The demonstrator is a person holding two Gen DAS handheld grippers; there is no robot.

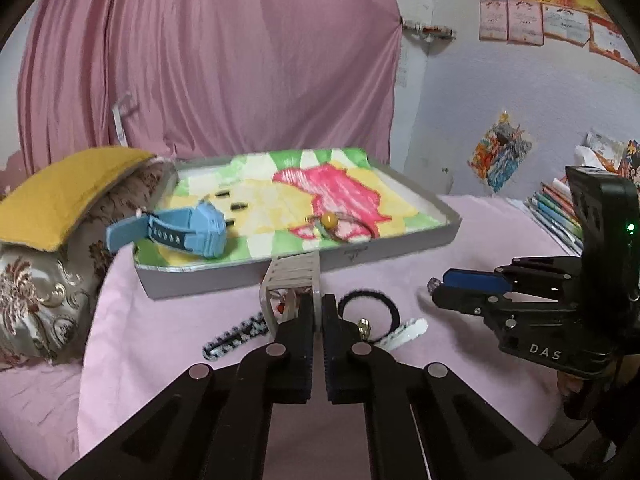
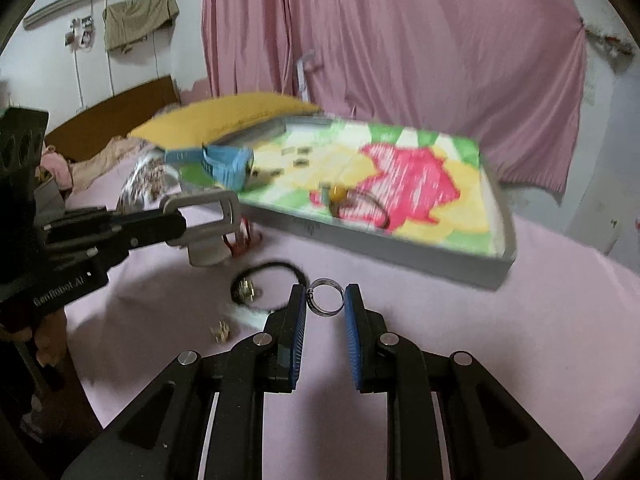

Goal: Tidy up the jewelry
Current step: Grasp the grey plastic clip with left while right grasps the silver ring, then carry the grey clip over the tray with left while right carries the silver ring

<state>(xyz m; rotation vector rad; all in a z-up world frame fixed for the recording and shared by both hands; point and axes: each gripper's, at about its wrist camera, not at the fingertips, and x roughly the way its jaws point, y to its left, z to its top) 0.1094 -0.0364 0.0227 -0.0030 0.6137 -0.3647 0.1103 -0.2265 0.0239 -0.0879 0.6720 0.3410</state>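
Left wrist view. Closest to the lens, my left gripper (image 1: 318,312) is clamped on the near end of a silver bracelet (image 1: 294,276), a band of flat metal links that curves up and away from the pads toward the tray. Just beyond the fingertips, on the pink sheet (image 1: 160,320), lie a black hair tie (image 1: 370,308) with a small gold charm, a white clip (image 1: 406,332) to its right, and a black-and-white patterned clip (image 1: 236,338) to the left. Farther off sits a shallow grey tray (image 1: 400,248) lined with a green, yellow and pink picture; it holds a blue watch (image 1: 180,232) at its left end and a yellow bead on a thin cord (image 1: 334,222) near the middle. A yellow cushion (image 1: 68,192) rests on a patterned pillow at far left. My right gripper (image 1: 434,288) enters from the right, with something small pinched at its tip.

Right wrist view. Nearest here, my right gripper (image 2: 326,300) pinches a thin silver ring (image 2: 326,298) upright between its blue pads, lifted over the sheet. To the left, my left gripper (image 2: 176,222) carries the bracelet (image 2: 212,216), seen edge-on as a loop. The hair tie (image 2: 272,276) lies between the two grippers, and the tray (image 2: 400,248) stands beyond, blurred.
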